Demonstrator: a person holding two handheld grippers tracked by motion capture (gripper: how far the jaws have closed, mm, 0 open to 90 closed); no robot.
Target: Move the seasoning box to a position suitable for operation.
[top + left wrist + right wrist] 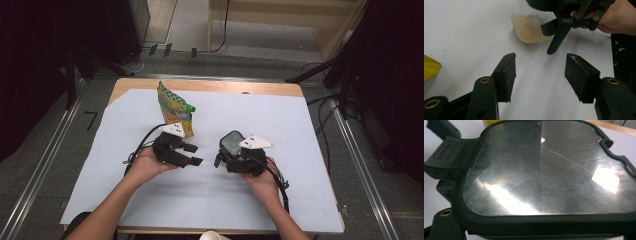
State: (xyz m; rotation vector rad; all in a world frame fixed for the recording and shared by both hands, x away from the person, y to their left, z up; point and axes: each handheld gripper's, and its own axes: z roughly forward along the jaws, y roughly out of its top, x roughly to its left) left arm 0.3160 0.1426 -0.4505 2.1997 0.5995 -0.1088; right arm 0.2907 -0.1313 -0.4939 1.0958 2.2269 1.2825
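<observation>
A clear container (529,28) holding beige grains stands on the white sheet, closed by a black-rimmed lid (544,170) with a shiny window. In the high view the container (231,142) sits right at my right gripper (226,154), and the lid is very close under that gripper's camera. Whether its jaws press on the container is hidden. My left gripper (193,154) points right toward the container, open, with bare sheet between its pads (507,75). A yellow and green snack bag (175,107) stands just behind the left gripper.
A white sheet (300,150) covers a wooden table (280,89). A pale cup rim (214,235) shows at the near edge. The lid's ridged black latch (446,152) sticks out to one side. A yellow corner of the bag (430,70) lies beside the left jaw.
</observation>
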